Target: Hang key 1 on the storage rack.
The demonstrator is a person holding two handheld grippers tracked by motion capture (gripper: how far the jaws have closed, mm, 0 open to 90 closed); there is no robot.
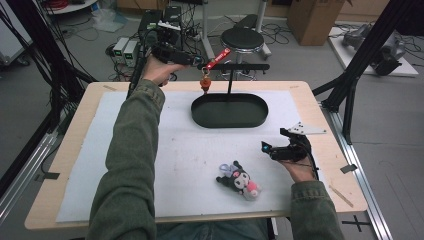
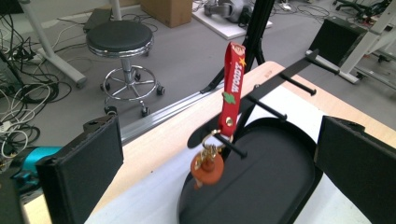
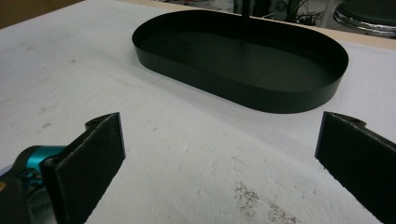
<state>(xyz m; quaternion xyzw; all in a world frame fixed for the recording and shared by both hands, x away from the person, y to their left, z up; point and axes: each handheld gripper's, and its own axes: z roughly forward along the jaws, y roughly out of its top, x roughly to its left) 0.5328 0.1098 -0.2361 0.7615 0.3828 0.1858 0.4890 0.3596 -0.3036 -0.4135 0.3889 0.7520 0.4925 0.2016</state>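
We see the red strap keychain with a round orange charm [image 2: 232,88] hanging from a peg at the left end of the black metal hanger stand with its oval tray [image 1: 229,111], which sits at the far middle of the white-covered wooden tabletop [image 1: 175,150]. Our left tool [image 2: 219,163] hovers just short of that stand's left end, jaws spread wide on either side of the keychain, gripping nothing. Our right tool [image 1: 272,148] rests near the stand's front right, jaws wide apart and empty. A black-and-pink plush toy [image 1: 239,180] lies nearer us than the stand.
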